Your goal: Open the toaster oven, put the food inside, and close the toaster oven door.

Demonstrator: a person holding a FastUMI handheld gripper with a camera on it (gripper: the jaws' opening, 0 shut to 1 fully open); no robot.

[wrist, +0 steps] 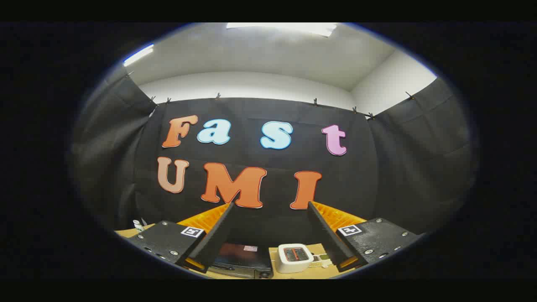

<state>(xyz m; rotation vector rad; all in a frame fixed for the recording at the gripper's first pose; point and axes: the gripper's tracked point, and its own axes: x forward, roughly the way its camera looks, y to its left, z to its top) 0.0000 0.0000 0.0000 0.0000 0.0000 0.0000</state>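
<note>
Between the spread fingers of the gripper (270, 207) we note the toaster oven (241, 260), dark with glossy top; white smooth plastic toaster (295, 257); matt wood-look table (302, 273).

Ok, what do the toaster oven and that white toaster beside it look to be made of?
The toaster oven, seen between the open gripper fingers, looks like dark painted or coated metal: its flat top gives a dull reddish sheen. The white toaster beside it looks like glossy moulded plastic, with rounded corners and an even shine, though enamelled metal is possible. Both stand on a table that looks like pale wood.
</note>
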